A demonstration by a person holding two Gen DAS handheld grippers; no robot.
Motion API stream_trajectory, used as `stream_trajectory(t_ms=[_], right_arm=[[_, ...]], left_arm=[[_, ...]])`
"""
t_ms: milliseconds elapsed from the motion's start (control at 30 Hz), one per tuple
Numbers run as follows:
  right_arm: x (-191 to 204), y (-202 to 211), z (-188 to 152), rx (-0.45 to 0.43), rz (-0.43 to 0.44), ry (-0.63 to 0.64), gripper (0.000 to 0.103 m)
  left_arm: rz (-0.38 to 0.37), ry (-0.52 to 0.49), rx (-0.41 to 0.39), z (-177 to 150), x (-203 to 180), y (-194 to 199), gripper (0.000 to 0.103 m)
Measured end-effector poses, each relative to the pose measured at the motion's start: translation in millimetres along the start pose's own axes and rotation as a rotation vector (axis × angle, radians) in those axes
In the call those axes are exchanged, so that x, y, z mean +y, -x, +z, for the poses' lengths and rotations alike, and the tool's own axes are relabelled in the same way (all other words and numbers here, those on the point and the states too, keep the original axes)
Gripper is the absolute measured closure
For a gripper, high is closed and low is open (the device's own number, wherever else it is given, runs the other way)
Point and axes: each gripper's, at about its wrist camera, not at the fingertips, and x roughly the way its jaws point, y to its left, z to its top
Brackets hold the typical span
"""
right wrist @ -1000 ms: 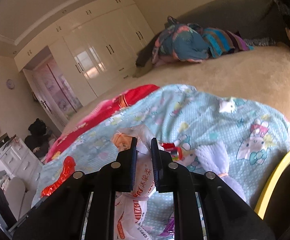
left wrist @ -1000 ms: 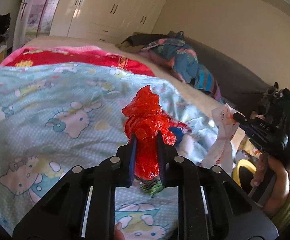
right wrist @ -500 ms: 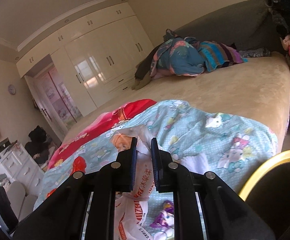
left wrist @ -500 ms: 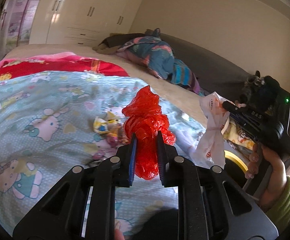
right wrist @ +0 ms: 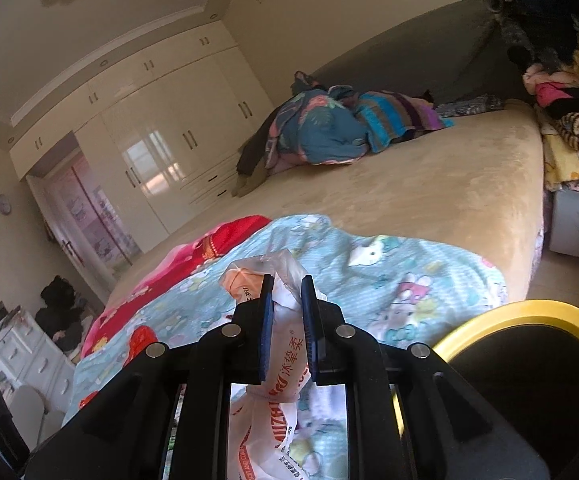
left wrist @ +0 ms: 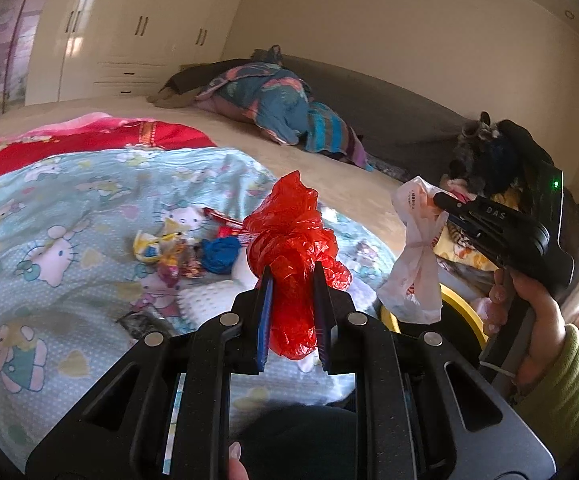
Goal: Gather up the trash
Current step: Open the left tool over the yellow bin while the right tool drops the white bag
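Above the bed's cartoon blanket [left wrist: 69, 208]: left tongs [left wrist: 291, 280] clenched on a crumpled red plastic bag [left wrist: 293, 236], lifted clear. At 3 o'clock, right tongs [right wrist: 285, 292] clamped on a white printed bag [right wrist: 285, 364], which hangs over the yellow-rimmed bin [right wrist: 529, 312]. Loose wrappers [left wrist: 173, 248] lie on the blanket at 10 o'clock.

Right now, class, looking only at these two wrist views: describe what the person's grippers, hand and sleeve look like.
Both grippers are black with silver round screws and blue pads on two flat parallel fingers: left gripper, right gripper. Seen side-on from the left wrist, the right gripper has a pistol-style body marked "DAS" and a small green light. The hand gripping it wears an olive-green ribbed sleeve.
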Motion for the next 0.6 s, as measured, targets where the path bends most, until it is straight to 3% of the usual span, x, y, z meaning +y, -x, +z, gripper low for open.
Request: stream_trajectory(t_ms=[600], right_arm=[[-65.3, 47.9, 7.2, -0.075, -0.159, -0.043, 0.089]], left_arm=[[-0.133, -0.15, 0.054, -8.1, -76.7, -26.2, 0.09]])
